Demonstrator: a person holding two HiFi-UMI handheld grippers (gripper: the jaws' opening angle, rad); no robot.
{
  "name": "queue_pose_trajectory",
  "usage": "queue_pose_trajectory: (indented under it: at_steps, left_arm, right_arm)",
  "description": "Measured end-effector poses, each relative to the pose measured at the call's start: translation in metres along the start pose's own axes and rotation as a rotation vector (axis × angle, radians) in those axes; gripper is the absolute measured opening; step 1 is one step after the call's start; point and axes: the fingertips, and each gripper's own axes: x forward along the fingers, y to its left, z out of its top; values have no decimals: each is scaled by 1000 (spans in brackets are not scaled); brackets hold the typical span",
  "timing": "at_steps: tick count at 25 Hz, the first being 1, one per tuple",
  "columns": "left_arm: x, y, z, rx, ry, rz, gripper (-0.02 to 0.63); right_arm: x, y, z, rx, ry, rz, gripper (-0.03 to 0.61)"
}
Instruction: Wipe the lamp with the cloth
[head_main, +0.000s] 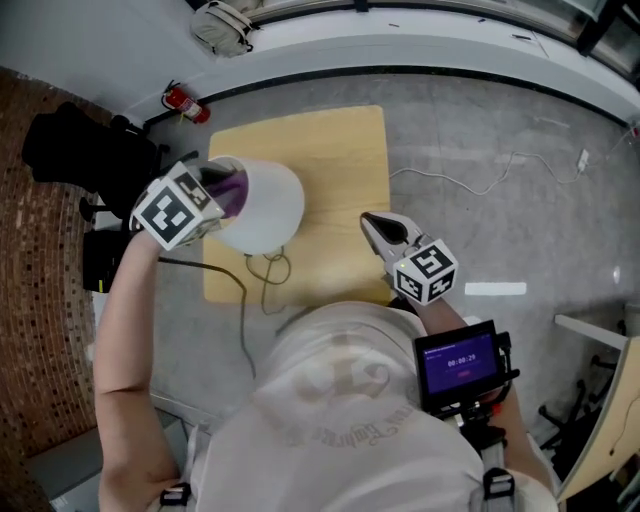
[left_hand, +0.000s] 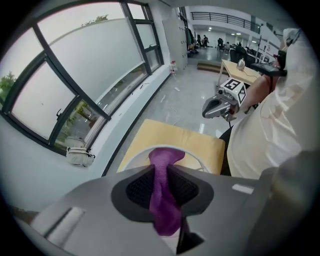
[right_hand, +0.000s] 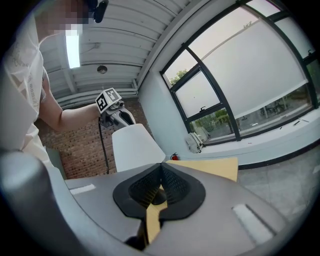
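Observation:
A lamp with a white shade (head_main: 268, 208) stands on a small wooden table (head_main: 340, 150). My left gripper (head_main: 226, 196) points down at the top of the shade and is shut on a purple cloth (head_main: 234, 188). In the left gripper view the cloth (left_hand: 165, 200) hangs pinched between the pads and drapes over the shade's rim (left_hand: 200, 161). My right gripper (head_main: 374, 224) hovers over the table's right front part, apart from the lamp, its jaws together with nothing in them. The right gripper view shows the shade (right_hand: 135, 147) and the left gripper (right_hand: 120, 116) above it.
The lamp's dark cord (head_main: 268, 270) lies coiled on the table's front and runs off its near edge. A white cable (head_main: 480, 178) lies on the grey floor to the right. A red fire extinguisher (head_main: 185, 103) and a bag (head_main: 222, 25) sit by the far wall.

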Motion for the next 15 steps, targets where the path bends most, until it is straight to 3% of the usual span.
queue_pose_trajectory:
  at_steps: [3, 6, 10, 15]
  left_arm:
    - [-32, 11, -15, -52, 4, 43, 77]
    - [-63, 21, -22, -105, -50, 159, 77]
    - [-113, 33, -24, -218, -237, 357, 77]
    - [-150, 19, -36, -425, -490, 522, 77]
  right_arm:
    - [12, 3, 5, -9, -11, 25, 11]
    - [15, 7, 3, -14, -4, 47, 11]
    - [12, 11, -6, -25, 14, 72, 11]
    - [7, 13, -9, -44, 32, 118, 12]
